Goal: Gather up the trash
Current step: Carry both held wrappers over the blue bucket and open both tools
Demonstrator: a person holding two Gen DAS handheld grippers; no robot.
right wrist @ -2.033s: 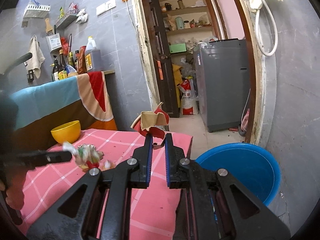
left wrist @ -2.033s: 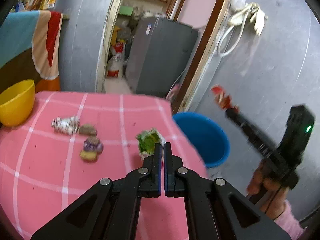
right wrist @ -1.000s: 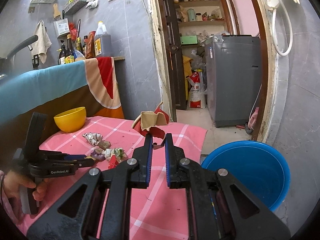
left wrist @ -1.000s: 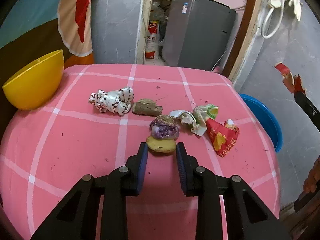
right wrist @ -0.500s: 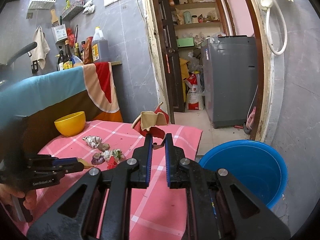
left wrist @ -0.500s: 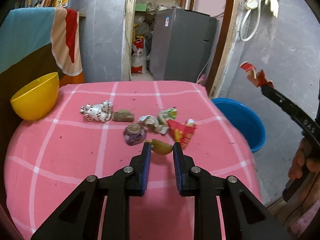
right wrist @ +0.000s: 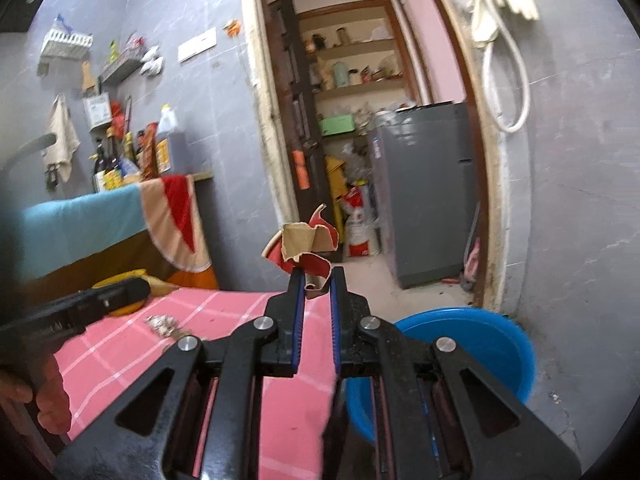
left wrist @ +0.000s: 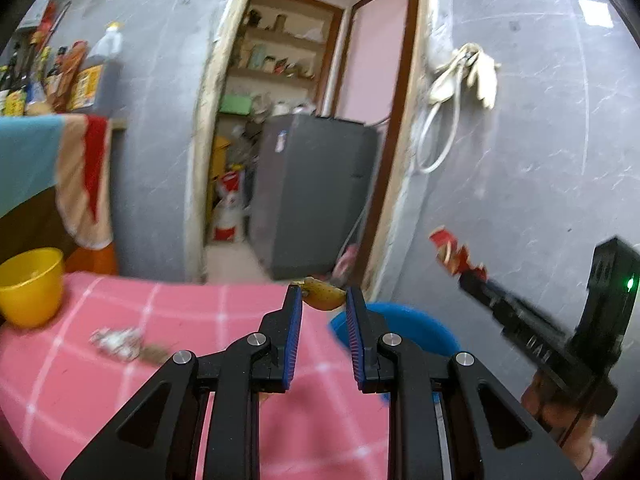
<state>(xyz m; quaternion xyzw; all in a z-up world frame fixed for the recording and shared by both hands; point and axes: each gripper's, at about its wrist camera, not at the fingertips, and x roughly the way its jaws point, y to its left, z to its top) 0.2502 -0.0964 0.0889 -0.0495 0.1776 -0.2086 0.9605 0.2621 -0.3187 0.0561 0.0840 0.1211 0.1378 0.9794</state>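
Observation:
My left gripper (left wrist: 322,300) is shut on a small yellow-brown scrap (left wrist: 323,297) and holds it up over the right edge of the pink table (left wrist: 120,380), near the blue tub (left wrist: 400,330). My right gripper (right wrist: 316,280) is shut on a crumpled red and tan wrapper (right wrist: 306,244), raised beside the table; the wrapper also shows in the left wrist view (left wrist: 450,258). The blue tub (right wrist: 460,340) stands on the floor below and to the right. A white crumpled wrapper (left wrist: 116,340) and a brown scrap lie on the table, blurred.
A yellow bowl (left wrist: 30,286) sits at the table's far left edge. A cloth-draped counter (right wrist: 100,216) with bottles stands behind the table. A doorway with a grey appliance (right wrist: 424,196) is straight ahead. A grey wall (left wrist: 540,160) closes the right side.
My left gripper closed on the yellow-brown scrap, lifted it off the table and swung right toward the blue tub. My right gripper kept its hold on the wrapper and shifted only slightly.

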